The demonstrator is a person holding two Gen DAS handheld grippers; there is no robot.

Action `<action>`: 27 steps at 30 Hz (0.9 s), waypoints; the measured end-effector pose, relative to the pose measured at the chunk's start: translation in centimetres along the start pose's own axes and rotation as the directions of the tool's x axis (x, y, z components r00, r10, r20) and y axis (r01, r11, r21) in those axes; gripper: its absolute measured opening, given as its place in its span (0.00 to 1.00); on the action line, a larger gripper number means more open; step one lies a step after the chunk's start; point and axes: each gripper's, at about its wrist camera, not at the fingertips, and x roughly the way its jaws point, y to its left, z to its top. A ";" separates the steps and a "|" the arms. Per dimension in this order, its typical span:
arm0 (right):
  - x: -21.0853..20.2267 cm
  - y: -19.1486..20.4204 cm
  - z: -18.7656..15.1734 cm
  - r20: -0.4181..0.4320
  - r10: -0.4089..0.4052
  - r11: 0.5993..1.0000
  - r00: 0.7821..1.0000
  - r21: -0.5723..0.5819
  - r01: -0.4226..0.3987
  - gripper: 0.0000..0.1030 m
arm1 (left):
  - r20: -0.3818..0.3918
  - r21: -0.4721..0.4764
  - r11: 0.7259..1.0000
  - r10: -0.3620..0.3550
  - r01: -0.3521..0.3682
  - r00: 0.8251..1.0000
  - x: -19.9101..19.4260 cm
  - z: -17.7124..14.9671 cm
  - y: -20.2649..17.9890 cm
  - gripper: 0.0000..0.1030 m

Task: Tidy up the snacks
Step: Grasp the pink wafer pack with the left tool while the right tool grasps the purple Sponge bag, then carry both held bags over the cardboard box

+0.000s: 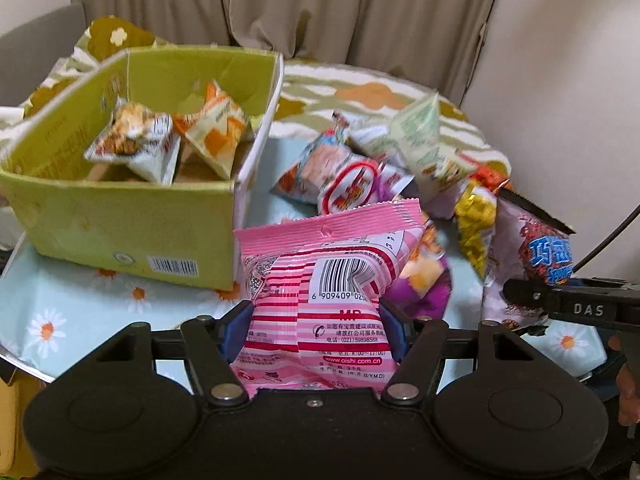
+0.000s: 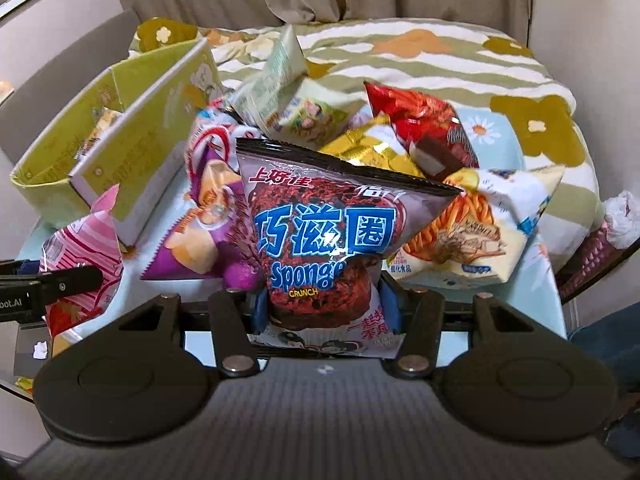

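My left gripper (image 1: 316,320) is shut on a pink striped snack bag (image 1: 328,264), held upright just right of the green cardboard box (image 1: 120,216); the bag also shows in the right wrist view (image 2: 80,256). The box holds two snack packets (image 1: 168,140). My right gripper (image 2: 326,304) is shut on a purple Sponge Crunch bag (image 2: 324,232), held above the table; it also shows in the left wrist view (image 1: 532,264). A pile of loose snack bags (image 2: 360,128) lies behind both.
The table has a light blue daisy cloth (image 1: 60,312). A purple chip bag (image 2: 208,232), a red bag (image 2: 420,120) and a cream noodle-snack bag (image 2: 480,224) lie in the pile. A striped flowered blanket (image 2: 400,52) and curtains are behind.
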 end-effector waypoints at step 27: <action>-2.1 19.1 12.7 0.163 0.184 0.979 0.969 -0.123 -0.165 0.66 | 0.197 -0.036 0.996 0.093 -0.087 0.976 -5.9 12.6 14.7 0.68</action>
